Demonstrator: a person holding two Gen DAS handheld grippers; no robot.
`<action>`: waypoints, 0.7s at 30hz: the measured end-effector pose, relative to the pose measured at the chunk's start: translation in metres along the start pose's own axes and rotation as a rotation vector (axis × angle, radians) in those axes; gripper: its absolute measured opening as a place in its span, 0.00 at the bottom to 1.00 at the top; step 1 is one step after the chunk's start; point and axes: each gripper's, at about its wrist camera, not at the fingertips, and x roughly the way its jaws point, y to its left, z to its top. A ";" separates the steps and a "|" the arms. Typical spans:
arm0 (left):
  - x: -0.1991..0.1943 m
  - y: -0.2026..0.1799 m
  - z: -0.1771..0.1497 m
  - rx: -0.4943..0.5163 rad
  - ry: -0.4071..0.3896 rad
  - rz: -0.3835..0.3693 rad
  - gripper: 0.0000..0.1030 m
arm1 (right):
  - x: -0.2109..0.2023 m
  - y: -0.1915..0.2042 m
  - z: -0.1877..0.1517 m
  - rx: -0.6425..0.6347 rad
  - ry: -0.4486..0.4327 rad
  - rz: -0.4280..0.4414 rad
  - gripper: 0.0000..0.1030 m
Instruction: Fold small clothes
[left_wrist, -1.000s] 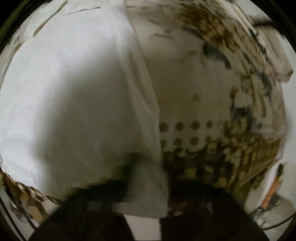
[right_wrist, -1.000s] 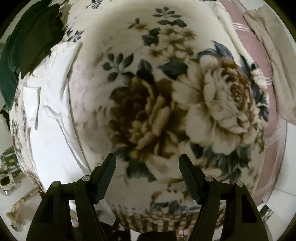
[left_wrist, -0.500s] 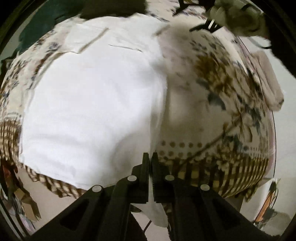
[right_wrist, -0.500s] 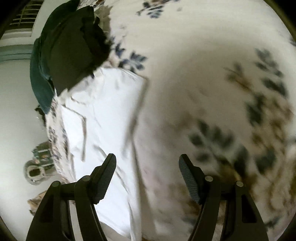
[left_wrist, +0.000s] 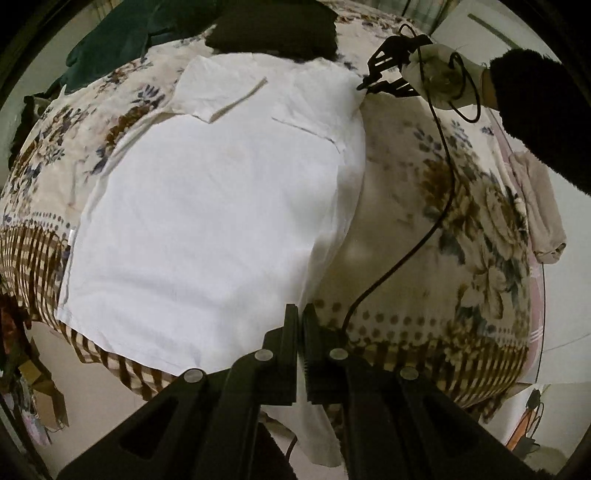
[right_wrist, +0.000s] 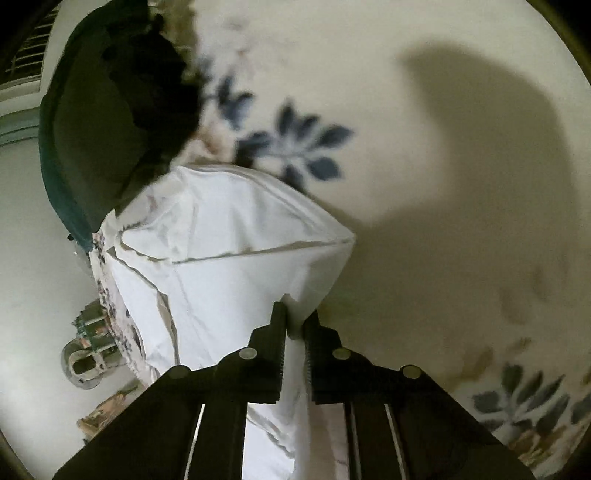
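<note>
A white shirt (left_wrist: 214, 206) lies spread on a floral bedspread (left_wrist: 436, 206). My left gripper (left_wrist: 300, 314) is shut on the shirt's near right edge, and cloth hangs down below it. My right gripper (left_wrist: 364, 85) shows far off in the left wrist view, pinching the shirt's far right corner. In the right wrist view the right gripper (right_wrist: 295, 314) is shut on that white shirt corner (right_wrist: 236, 236), which is lifted a little into a peak.
A dark green and black pile of clothes (left_wrist: 207, 33) lies at the far end of the bed, also in the right wrist view (right_wrist: 110, 110). A beige folded garment (left_wrist: 539, 206) lies at the right edge. A black cable (left_wrist: 436, 206) runs across the bedspread.
My right gripper has moved to the shirt's far corner and shut on it. My left gripper has shut on the near edge and drawn back, so the whole shirt now shows.
</note>
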 end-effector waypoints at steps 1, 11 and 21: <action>-0.003 0.006 0.001 -0.008 -0.007 -0.005 0.01 | -0.002 0.009 -0.003 -0.012 -0.005 -0.004 0.07; -0.036 0.106 0.012 -0.176 -0.061 -0.008 0.01 | -0.039 0.142 -0.026 -0.161 -0.039 -0.093 0.05; -0.022 0.237 0.015 -0.357 -0.038 0.012 0.01 | 0.038 0.319 -0.040 -0.276 -0.037 -0.254 0.05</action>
